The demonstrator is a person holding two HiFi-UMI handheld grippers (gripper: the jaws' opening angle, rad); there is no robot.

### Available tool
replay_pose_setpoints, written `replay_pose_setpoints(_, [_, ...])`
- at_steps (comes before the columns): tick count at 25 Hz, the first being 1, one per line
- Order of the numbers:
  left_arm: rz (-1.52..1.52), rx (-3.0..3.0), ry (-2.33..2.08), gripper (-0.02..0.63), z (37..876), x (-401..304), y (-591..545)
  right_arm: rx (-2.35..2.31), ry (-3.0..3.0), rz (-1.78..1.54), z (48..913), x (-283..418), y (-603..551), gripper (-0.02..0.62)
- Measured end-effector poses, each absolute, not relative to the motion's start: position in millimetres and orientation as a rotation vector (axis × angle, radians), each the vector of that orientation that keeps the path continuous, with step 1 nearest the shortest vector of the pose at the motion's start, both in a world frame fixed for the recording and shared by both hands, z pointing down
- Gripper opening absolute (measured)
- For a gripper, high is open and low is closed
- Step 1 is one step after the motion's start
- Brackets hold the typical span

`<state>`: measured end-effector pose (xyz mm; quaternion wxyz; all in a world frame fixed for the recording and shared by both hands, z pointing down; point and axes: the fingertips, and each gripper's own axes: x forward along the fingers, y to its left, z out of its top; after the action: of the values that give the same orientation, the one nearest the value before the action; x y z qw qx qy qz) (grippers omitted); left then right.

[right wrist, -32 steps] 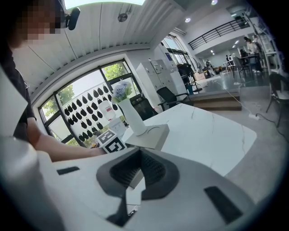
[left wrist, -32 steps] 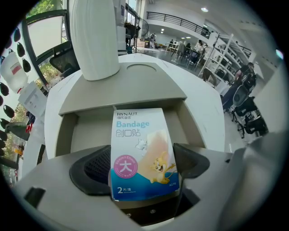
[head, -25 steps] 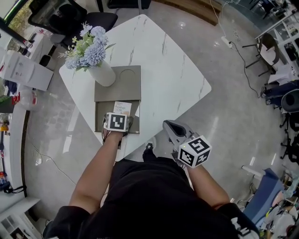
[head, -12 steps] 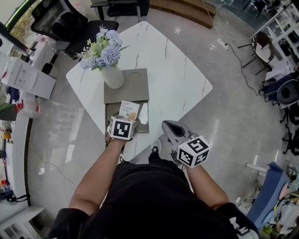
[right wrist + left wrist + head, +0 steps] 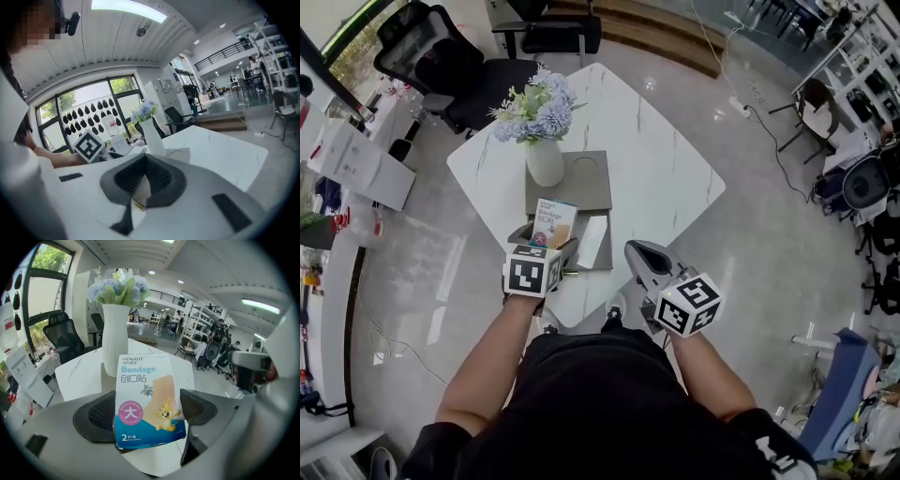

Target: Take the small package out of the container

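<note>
The small package [image 5: 553, 223] is a flat blue and white bandage box [image 5: 147, 399]. My left gripper [image 5: 546, 246] is shut on its lower part and holds it upright, above the open grey container [image 5: 581, 221] on the white marble table [image 5: 656, 159]. In the left gripper view the jaws [image 5: 150, 418] press on the box from both sides. My right gripper [image 5: 639, 251] hangs off the table's near edge, to the right of the container. Its jaws [image 5: 145, 159] meet at the tips with nothing in them.
A white vase of blue flowers [image 5: 544, 159] stands on a grey board [image 5: 586, 178] just behind the container. A white sheet [image 5: 592, 240] lies inside the container. Black office chairs [image 5: 441, 56] stand beyond the table's far left. Glossy floor surrounds the table.
My left gripper has pulled back and up, lifting the bandage box out of the container until it stands upright. The right gripper has stayed in place.
</note>
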<state>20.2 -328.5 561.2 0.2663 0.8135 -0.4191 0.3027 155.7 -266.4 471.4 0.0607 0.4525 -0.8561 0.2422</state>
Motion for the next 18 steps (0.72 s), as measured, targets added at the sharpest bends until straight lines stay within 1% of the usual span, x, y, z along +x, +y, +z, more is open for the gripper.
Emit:
replay_pose_setpoints(5, [0.635, 2.314, -1.123, 0.428, 524, 14, -324, 1.376, -2.644, 0.740, 451, 141, -266, 0.000])
replay_pose_setpoints(18, [0.256, 2.447, -1.196, 0.428, 441, -22, -308, 1.346, -2.726, 0.530, 408, 114, -270, 0.000])
